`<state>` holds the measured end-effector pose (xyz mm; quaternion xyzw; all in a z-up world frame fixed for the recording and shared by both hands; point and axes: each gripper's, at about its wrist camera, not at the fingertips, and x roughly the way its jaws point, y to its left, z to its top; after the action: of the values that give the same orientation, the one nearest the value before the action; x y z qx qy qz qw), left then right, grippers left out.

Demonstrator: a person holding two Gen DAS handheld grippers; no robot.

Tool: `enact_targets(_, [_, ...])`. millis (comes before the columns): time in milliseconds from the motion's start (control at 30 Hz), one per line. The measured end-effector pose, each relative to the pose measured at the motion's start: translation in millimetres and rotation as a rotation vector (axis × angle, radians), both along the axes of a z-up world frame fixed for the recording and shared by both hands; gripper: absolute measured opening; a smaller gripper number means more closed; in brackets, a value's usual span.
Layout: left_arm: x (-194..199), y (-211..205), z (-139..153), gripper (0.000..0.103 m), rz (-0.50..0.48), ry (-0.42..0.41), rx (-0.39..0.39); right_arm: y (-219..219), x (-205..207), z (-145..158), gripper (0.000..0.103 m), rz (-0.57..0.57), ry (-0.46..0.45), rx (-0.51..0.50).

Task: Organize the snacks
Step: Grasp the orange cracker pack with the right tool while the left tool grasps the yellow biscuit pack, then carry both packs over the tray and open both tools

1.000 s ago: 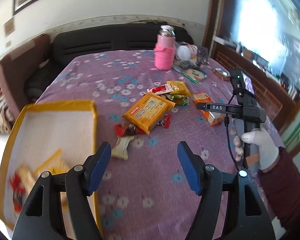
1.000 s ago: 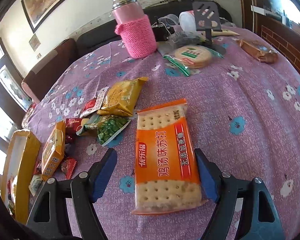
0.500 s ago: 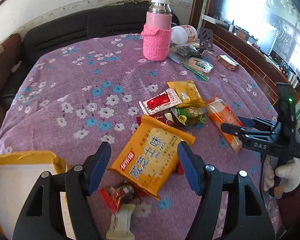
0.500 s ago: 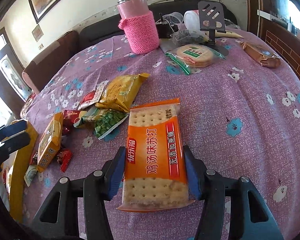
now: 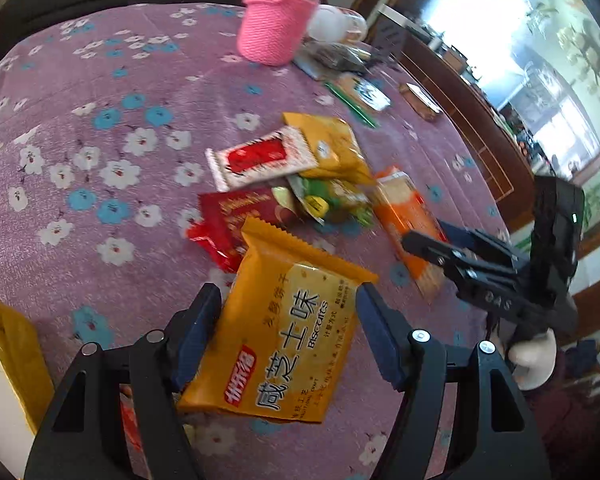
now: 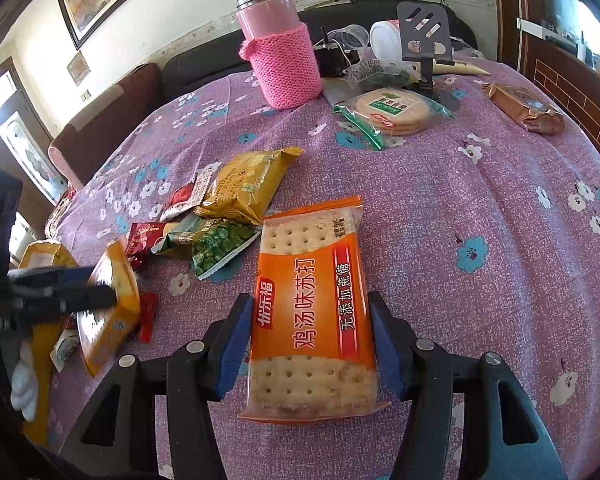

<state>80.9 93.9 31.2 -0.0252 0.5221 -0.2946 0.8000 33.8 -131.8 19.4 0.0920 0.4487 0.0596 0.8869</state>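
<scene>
both grippers sit at the bottom of their own views, blue pads forward. right gripper [image 6: 308, 344], low centre of the right wrist view, has its jaws closed in from a wider spread, and its pads press both long edges of the orange cracker pack [image 6: 312, 312], which lies flat on the purple flowered tablecloth [image 6: 500, 208]. left gripper [image 5: 288, 332], low centre of the left wrist view, stands about half open around the yellow biscuit pack [image 5: 284, 344]; the left pad is at the pack's edge, the right pad just off it, and whether either presses i cannot tell. the pack's far end rests propped on a red wrapper [image 5: 228, 216]. at the left edge of that view is the corner of a yellow-rimmed tray [image 5: 16, 344].

just past the yellow pack, mid-frame, lies a loose heap: a green pea bag [image 6: 216, 244], a white-and-red sachet [image 5: 260, 160] and a mustard-yellow pouch [image 6: 248, 184], overlapping one another. small candy wrappers [image 6: 148, 316] lie beside the yellow pack in the lower left of the right wrist view.

further up, right of centre, a round cracker stack in clear wrap [image 6: 392, 112] lies near a brown wrapped bar [image 6: 528, 108] at the upper right. at the top centre stands a pink flask in a knitted sleeve [image 6: 280, 56], upright, with a dark phone stand [image 6: 424, 40] to its right.
</scene>
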Motion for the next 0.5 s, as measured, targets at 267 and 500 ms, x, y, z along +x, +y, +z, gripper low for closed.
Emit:
enact_targets(267, [-43, -38, 9, 0.072, -0.076, -0.182, 0.198, 2, 0, -1, 0.064, 0.008, -0.010, -0.006])
enact_targets(500, [-64, -66, -11, 0.080, -0.134, -0.310, 0.430, 8, 0, -2, 0.069, 0.023, -0.020, -0.036])
